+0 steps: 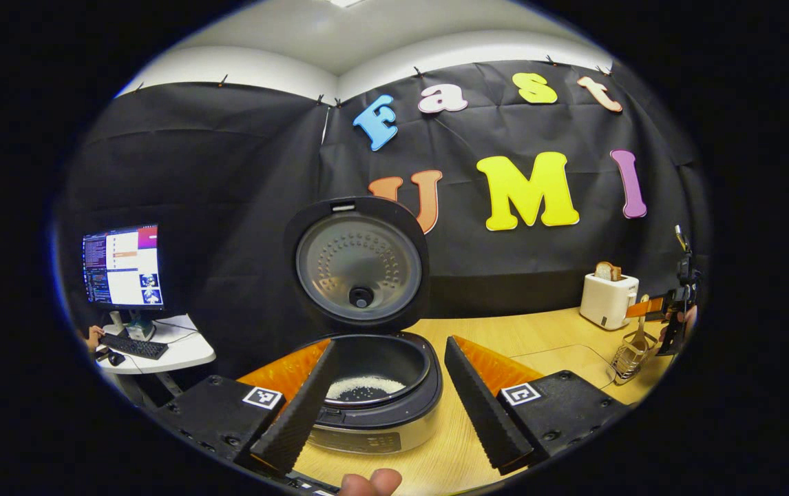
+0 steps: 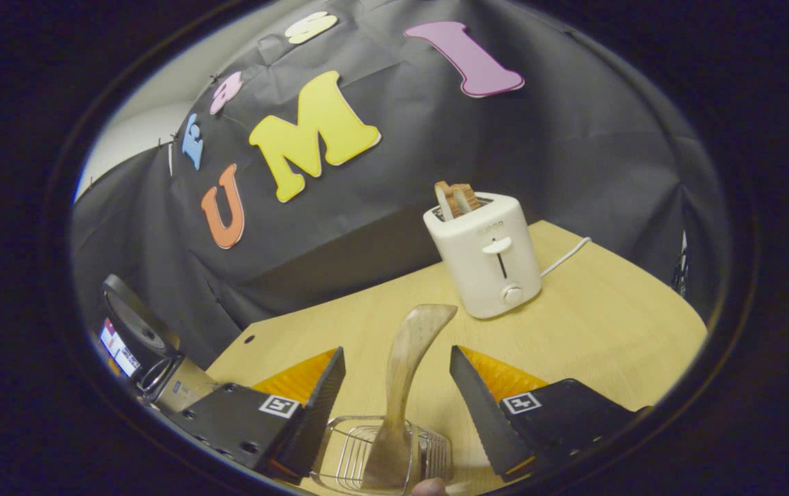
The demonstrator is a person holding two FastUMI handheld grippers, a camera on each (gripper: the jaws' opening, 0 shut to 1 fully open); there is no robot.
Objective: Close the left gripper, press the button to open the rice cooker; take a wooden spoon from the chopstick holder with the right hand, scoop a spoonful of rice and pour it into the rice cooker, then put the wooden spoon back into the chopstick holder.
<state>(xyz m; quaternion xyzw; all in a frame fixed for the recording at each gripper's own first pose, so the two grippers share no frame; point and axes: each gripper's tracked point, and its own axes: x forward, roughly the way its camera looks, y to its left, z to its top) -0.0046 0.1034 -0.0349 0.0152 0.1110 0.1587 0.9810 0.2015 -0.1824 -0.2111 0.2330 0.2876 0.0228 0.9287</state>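
Spoon handle dead ahead of the right hand-held gripper (image 2: 394, 406): wooden spoon (image 2: 405, 386) stands in the wire chopstick holder (image 2: 367, 458), long axis near upright, leaning slightly, handle rising between the two spread fingers without touching either. Jaws wide apart, holding nothing. Judged state: lid (image 1: 359, 265) of the rice cooker (image 1: 374, 413) up, rice (image 1: 365, 386) visible in the pot, so likely either spoon just returned or about to be taken; cannot tell which from this. Right hand clearly the nearer one; holder sits near the counter's (image 2: 608, 331) right front edge, toaster (image 2: 485, 255) behind it toward the back wall. Left hand-held gripper (image 1: 394, 406) also wide open and empty, pointed at the cooker, fingers flanking the pot rim without contact. Left gripper view adds what the right gripper view lacks: pot interior, holder (image 1: 632, 355) well apart from the cooker off to the right, and the other gripper (image 1: 670, 313) hanging over it. Right gripper view adds handle-to-finger clearance and the cooker's open lid (image 2: 136, 320) at far left.
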